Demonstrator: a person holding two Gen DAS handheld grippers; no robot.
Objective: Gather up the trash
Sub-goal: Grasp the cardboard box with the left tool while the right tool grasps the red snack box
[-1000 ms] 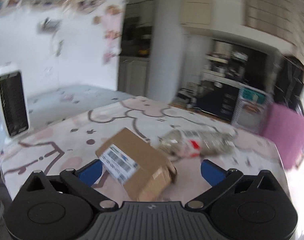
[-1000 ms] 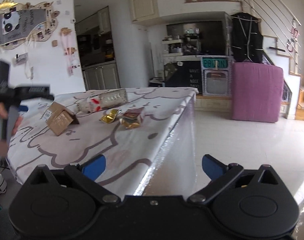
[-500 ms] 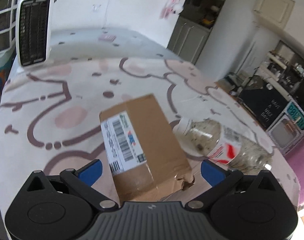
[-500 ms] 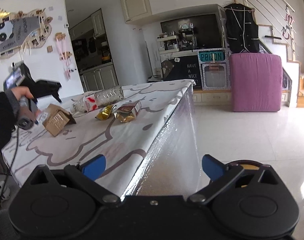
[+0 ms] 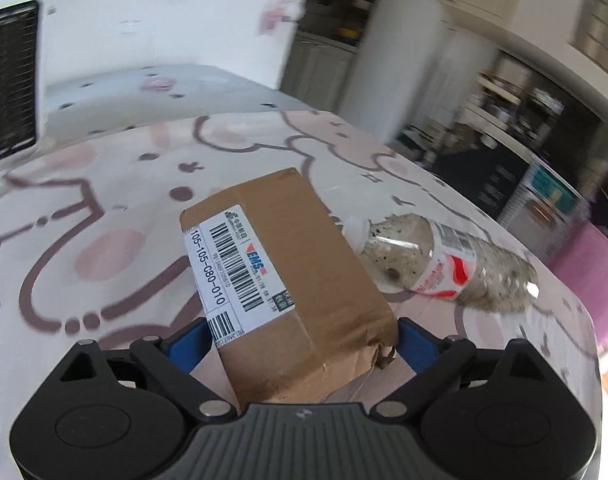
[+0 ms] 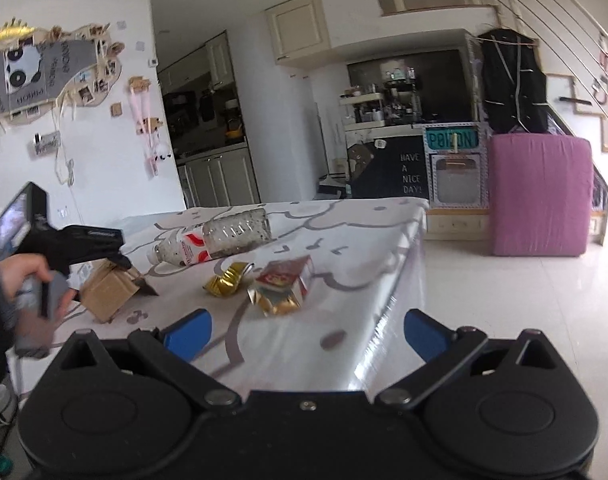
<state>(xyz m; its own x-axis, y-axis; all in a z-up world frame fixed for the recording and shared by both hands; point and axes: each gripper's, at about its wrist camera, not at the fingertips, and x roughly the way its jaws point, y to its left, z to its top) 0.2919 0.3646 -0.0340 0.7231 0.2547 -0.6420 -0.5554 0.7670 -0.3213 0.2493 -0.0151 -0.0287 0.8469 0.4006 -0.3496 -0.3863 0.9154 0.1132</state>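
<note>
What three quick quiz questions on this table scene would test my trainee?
1. Which item sits between the left tool's fingers?
2. True or false: the plastic bottle stands upright.
3. How many trash items lie on the table?

Key:
1. The cardboard box; the tool is closing around it.
2. False; it lies on its side.
3. Four: box, bottle, gold wrapper, red-and-gold carton.

On the surface (image 6: 344, 240) are counted one cardboard box (image 5: 299, 280), one plastic bottle (image 5: 444, 264), one gold wrapper (image 6: 227, 280) and one carton (image 6: 283, 284).
</note>
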